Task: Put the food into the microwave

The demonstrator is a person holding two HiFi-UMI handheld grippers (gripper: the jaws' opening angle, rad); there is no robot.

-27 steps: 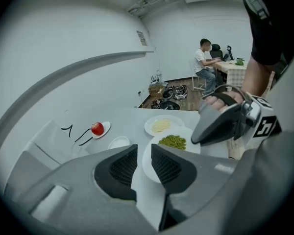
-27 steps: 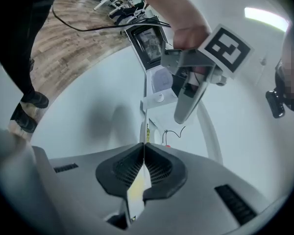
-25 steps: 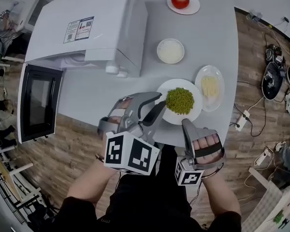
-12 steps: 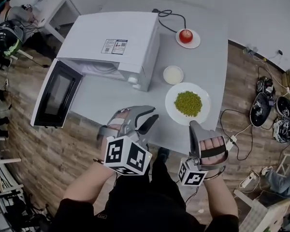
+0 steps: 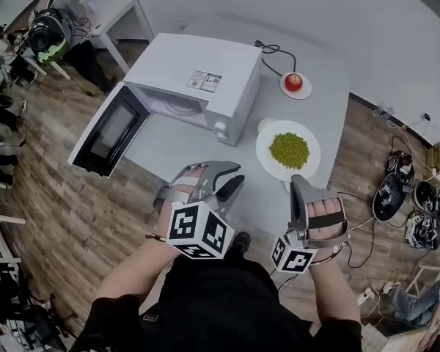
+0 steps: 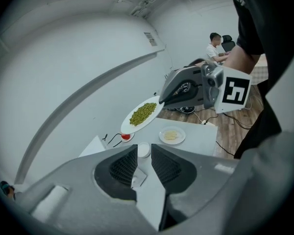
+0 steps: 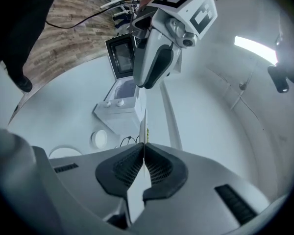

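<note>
A white plate of green peas (image 5: 287, 150) is in the air above the grey table (image 5: 191, 149), a little tilted. My right gripper (image 5: 296, 182) is shut on its near rim. In the right gripper view the plate (image 7: 144, 124) shows edge-on between the closed pads of that gripper (image 7: 144, 153). The white microwave (image 5: 198, 86) stands at the back with its door (image 5: 108, 130) swung open to the left. My left gripper (image 5: 233, 178) hovers open and empty left of the plate. In the left gripper view its jaws (image 6: 143, 163) stand apart, below the pea plate (image 6: 142, 114).
A red apple on a small plate (image 5: 293, 83) sits right of the microwave. A white bowl (image 5: 264, 125) peeks out behind the pea plate. A plate of yellow food (image 6: 172, 135) lies on the table's near right. Cables and gear (image 5: 400, 196) litter the wooden floor.
Both grippers have risen. The pea plate has come up off the table in the right gripper, and it now covers the yellow food plate in the head view.
</note>
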